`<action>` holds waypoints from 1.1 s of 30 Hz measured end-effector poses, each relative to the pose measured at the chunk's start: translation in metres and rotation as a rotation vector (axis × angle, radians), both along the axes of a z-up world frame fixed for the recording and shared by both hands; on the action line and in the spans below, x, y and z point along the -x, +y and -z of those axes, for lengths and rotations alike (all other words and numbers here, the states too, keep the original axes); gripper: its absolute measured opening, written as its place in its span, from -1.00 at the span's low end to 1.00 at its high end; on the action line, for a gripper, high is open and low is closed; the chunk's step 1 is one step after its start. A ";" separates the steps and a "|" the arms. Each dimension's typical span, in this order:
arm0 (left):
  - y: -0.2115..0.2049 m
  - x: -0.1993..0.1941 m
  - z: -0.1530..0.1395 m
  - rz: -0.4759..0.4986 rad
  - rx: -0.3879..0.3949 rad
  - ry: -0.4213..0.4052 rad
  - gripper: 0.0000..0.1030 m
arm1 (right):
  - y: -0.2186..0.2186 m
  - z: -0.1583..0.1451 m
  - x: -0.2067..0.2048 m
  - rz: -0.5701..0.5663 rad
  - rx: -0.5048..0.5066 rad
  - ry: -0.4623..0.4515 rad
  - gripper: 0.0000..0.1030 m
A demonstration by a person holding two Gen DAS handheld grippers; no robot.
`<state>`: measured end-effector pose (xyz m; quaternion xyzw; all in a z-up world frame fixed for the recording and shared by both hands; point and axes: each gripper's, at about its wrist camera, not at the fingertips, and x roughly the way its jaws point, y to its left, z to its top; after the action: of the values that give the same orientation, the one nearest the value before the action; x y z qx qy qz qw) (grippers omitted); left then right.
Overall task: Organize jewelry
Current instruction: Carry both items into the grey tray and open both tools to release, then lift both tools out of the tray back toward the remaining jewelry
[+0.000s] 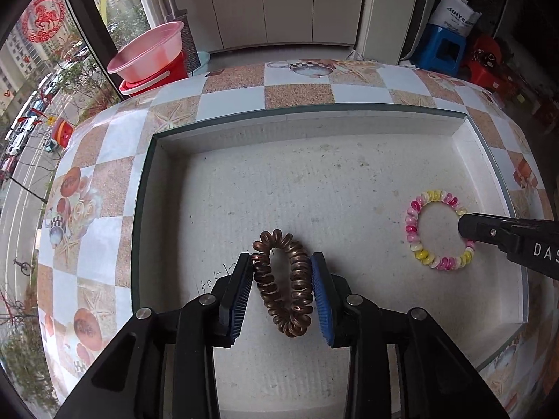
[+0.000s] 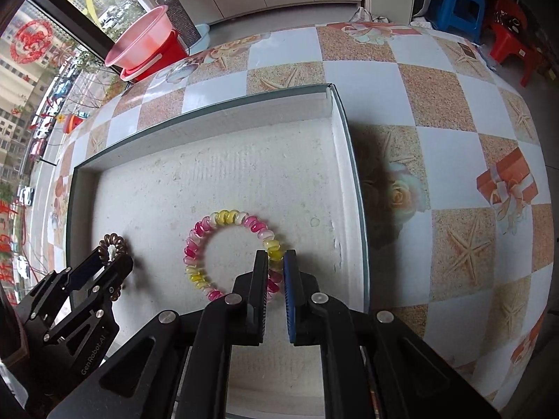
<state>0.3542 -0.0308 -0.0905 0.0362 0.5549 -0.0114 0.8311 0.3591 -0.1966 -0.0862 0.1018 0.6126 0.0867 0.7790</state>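
left gripper (image 1: 281, 279) jaws clenched on brown coil ring (image 1: 284, 286), held inside white tray (image 1: 314, 129) | right gripper (image 2: 276, 272) jaws clamped on multicolour coil ring (image 2: 230, 251), nearer tray's right wall | both judged placed, release pending | tray borne by tabletop (image 1: 230, 101)

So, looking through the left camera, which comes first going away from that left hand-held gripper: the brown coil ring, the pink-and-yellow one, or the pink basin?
1. Brown spiral coil hair ring: between the fingers of the left hand-held gripper, squeezed narrow.
2. Pink, yellow and white spiral coil ring: to the right inside the shallow white box, pinched by the right hand-held gripper.
3. Translucent pink plastic basin: far left, beyond the table.
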 end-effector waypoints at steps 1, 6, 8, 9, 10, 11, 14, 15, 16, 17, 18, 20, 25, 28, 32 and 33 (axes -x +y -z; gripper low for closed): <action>0.000 0.000 0.000 0.000 -0.003 0.001 -0.08 | 0.001 -0.001 0.000 -0.006 0.007 -0.001 -0.80; 0.000 0.003 -0.004 -0.015 -0.009 -0.003 0.66 | 0.000 -0.001 0.000 -0.016 0.011 0.009 -0.79; 0.000 0.005 -0.009 -0.027 -0.017 -0.032 0.80 | -0.001 -0.001 0.001 -0.009 0.006 0.017 -0.79; 0.000 0.004 -0.010 -0.028 -0.013 -0.026 0.80 | -0.001 -0.002 0.001 -0.006 0.001 0.018 -0.79; 0.000 0.004 -0.011 -0.029 -0.008 -0.018 0.80 | 0.000 -0.002 0.000 -0.004 -0.003 0.016 -0.79; 0.000 0.003 -0.011 -0.030 -0.006 -0.015 0.80 | -0.002 -0.004 0.001 -0.003 -0.008 0.014 -0.79; 0.000 0.005 -0.015 -0.034 -0.015 -0.019 0.81 | -0.004 -0.012 0.004 0.003 -0.042 0.003 -0.41; 0.000 0.006 -0.017 -0.034 -0.015 -0.019 0.81 | -0.005 -0.016 0.006 0.008 -0.051 -0.003 -0.03; 0.000 0.007 -0.019 -0.034 -0.017 -0.020 0.93 | -0.006 -0.021 0.007 0.013 -0.061 -0.016 0.11; 0.000 0.009 -0.021 -0.036 -0.019 -0.019 1.00 | -0.007 -0.026 0.009 0.018 -0.069 -0.029 0.17; 0.001 0.012 -0.024 -0.038 -0.020 -0.030 1.00 | -0.007 -0.030 0.011 0.019 -0.077 -0.037 0.17; 0.003 0.016 -0.031 -0.034 -0.018 -0.035 1.00 | -0.009 -0.037 0.014 0.023 -0.092 -0.043 0.18; 0.007 0.031 -0.047 -0.033 -0.015 -0.062 1.00 | -0.015 -0.055 0.033 0.037 -0.121 -0.073 0.51; 0.011 0.041 -0.053 -0.036 0.000 -0.054 1.00 | -0.016 -0.064 0.044 0.050 -0.142 -0.086 0.56; 0.017 0.057 -0.058 -0.046 0.010 -0.039 1.00 | -0.016 -0.072 0.061 0.071 -0.175 -0.093 0.70; 0.018 0.062 -0.059 -0.049 0.007 -0.038 1.00 | -0.017 -0.074 0.066 0.072 -0.179 -0.092 0.70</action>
<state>0.2923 -0.0126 -0.0319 0.0200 0.5396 0.0077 0.8417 0.2934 -0.2131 -0.0124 0.1890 0.5620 0.1177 0.7966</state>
